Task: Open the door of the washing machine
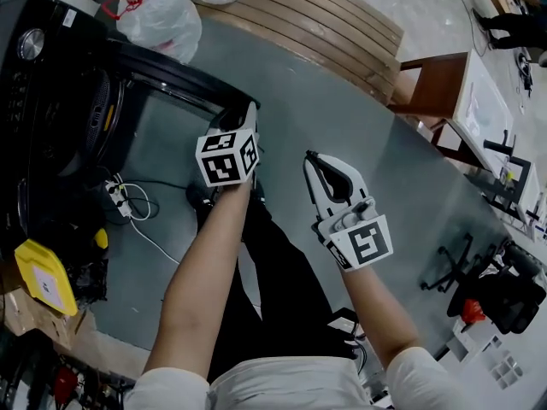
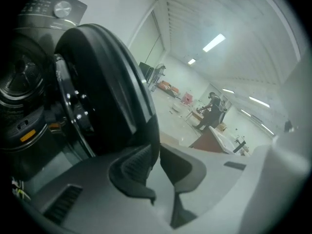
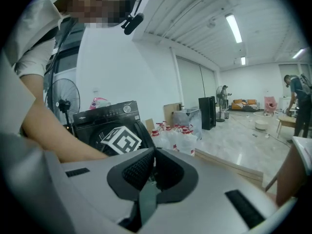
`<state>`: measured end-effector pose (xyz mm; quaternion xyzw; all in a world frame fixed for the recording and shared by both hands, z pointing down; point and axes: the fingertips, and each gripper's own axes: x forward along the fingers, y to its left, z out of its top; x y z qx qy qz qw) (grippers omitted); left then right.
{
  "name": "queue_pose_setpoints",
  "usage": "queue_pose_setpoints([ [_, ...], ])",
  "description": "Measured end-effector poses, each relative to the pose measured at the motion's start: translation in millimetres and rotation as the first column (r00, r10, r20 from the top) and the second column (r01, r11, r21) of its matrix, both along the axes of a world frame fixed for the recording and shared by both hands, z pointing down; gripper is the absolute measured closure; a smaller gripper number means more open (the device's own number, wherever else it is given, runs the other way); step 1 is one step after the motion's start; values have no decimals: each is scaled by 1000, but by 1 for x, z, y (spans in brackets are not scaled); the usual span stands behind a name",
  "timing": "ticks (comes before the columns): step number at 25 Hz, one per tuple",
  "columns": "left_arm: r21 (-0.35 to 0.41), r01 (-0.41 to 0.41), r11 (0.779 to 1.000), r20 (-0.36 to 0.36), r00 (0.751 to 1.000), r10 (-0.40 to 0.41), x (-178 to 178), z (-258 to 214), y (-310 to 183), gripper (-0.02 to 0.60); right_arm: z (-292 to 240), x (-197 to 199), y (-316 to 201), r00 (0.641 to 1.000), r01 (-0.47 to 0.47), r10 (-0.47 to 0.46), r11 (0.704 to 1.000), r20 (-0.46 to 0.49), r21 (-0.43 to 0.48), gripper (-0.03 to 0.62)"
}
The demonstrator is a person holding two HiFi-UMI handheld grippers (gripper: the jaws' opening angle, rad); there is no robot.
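The black washing machine [image 1: 51,101] stands at the left of the head view. Its round door [image 1: 171,75] is swung out, away from the machine's front. My left gripper [image 1: 242,114] sits at the door's outer edge. In the left gripper view the jaws [image 2: 157,147] are shut, and the thick dark door rim [image 2: 102,96] rises right beyond their tips. I cannot tell whether they touch it. The drum opening [image 2: 19,91] shows to the left. My right gripper [image 1: 313,157] hangs in the air to the right, shut with nothing in it [image 3: 153,155].
White plastic bags [image 1: 158,11] and a slatted wooden bench [image 1: 325,24] lie behind the machine. A power strip with cables [image 1: 120,199] and a yellow container [image 1: 43,276] are on the floor at the left. A desk [image 1: 479,101] and office chairs [image 1: 461,263] stand at the right.
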<state>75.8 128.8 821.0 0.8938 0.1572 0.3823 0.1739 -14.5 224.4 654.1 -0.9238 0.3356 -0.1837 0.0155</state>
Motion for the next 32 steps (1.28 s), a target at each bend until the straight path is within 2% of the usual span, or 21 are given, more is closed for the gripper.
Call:
queue_pose_setpoints([
  [2,-35,-46,998,1,999,46,24,-1,17,515,2,-2,11,1000,-15,15,1000,6,-8,559],
  [4,-95,-93,991,-12,996,93,43,-9,34,460,4,-4,22,999,-30,31,999,9,-16,559],
  [7,-151,-161,975,-86,985,150,51,-32,47,454,5,-9,29,999,-41,41,999,13,-19,559],
  [12,-278,-243,929,-236,955,179,10,-71,39,492,1,-9,19,999,-33,33,999,-3,10,559],
  [15,-303,-275,912,-317,932,176,-24,-107,13,503,-12,1,2,1000,-7,8,999,-23,34,559],
  [18,-271,-241,932,-361,923,134,-53,-155,-33,511,-44,13,-13,1000,23,-22,997,-21,72,559],
  [20,-233,-215,948,-394,912,110,-68,-196,-66,514,-80,21,-22,998,42,-36,994,-54,100,559],
  [23,-152,-204,967,-471,875,111,-95,-268,-108,515,-142,24,-33,991,74,-57,987,-120,145,559],
  [27,-1,-176,984,-553,820,146,-142,-362,-136,516,-217,3,-40,984,137,-108,967,-140,215,559],
  [29,48,-118,992,-589,798,124,-160,-400,-157,515,-250,-8,-44,974,164,-122,961,-192,222,559],
  [32,61,28,998,-655,756,19,-193,-454,-192,515,-288,-21,-48,956,184,-127,962,-264,202,557],
])
